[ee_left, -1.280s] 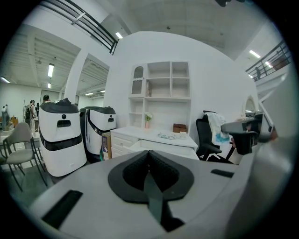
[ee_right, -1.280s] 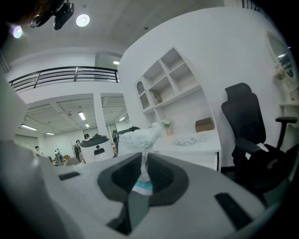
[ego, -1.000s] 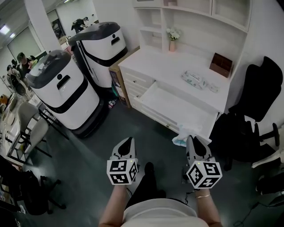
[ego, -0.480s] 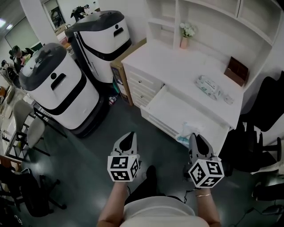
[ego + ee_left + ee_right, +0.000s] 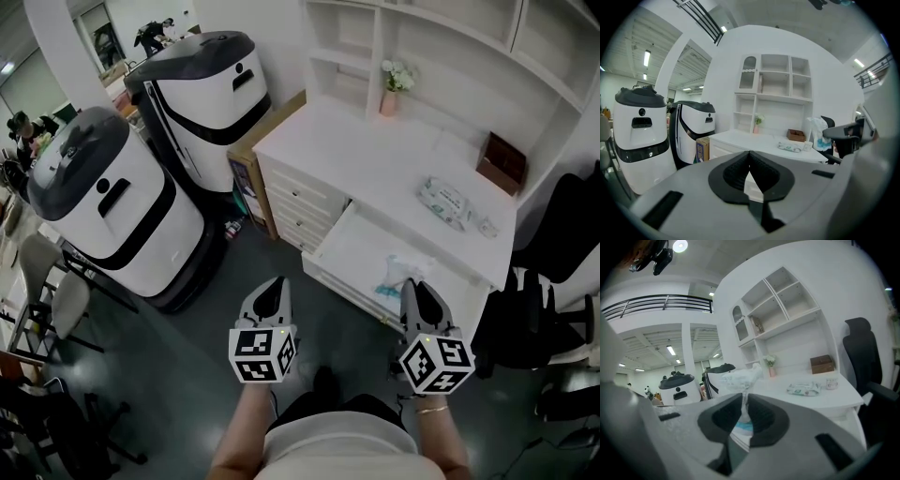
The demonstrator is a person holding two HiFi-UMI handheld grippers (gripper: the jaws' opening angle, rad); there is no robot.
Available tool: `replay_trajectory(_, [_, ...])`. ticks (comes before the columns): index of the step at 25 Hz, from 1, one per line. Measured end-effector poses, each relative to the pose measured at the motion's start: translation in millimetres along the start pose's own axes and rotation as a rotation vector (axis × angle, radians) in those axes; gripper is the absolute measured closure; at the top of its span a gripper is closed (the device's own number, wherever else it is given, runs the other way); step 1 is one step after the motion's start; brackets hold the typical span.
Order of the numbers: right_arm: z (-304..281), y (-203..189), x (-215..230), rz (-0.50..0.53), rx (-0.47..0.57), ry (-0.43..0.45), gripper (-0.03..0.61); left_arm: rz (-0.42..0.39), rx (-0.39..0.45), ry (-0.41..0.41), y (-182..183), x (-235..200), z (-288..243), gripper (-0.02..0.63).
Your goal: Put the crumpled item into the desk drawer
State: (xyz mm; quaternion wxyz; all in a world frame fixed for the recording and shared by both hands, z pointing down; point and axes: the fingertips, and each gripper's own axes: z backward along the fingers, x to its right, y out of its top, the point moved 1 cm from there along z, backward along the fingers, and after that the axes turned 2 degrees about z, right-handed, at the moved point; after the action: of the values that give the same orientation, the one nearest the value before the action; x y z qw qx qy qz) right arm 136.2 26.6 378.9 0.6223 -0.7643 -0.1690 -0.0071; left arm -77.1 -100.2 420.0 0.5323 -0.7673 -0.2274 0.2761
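White desk [image 5: 375, 159] with shelves, on a dark floor; its one drawer [image 5: 361, 246] is open. Two white-and-black machines [image 5: 103, 202] stand beside it, and one black chair [image 5: 562, 234]. Right gripper [image 5: 411, 285] clamps the crumpled item [image 5: 401, 272] over the drawer. Left gripper [image 5: 275, 282] has its jaws together, nothing between.

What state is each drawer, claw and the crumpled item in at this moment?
Wide white desk drawer: pulled open.
Small white side drawers: shut.
Crumpled white-and-blue plastic item: pinched, held over the open drawer.
Right claw: shut on the crumpled item.
Left claw: shut, empty.
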Motion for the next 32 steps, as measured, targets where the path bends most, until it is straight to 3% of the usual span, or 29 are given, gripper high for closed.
replay_trajectory(13, [-32,15,6,-0.003,0.023,-0.024,0.535,0.013,0.008,0.003,10,-17,-24,0.62])
replay_trajectory(32, [-148,27,25,-0.017,-0.02,0.112,0.535,0.001,0.005,0.153,34,-47,-79,0.621])
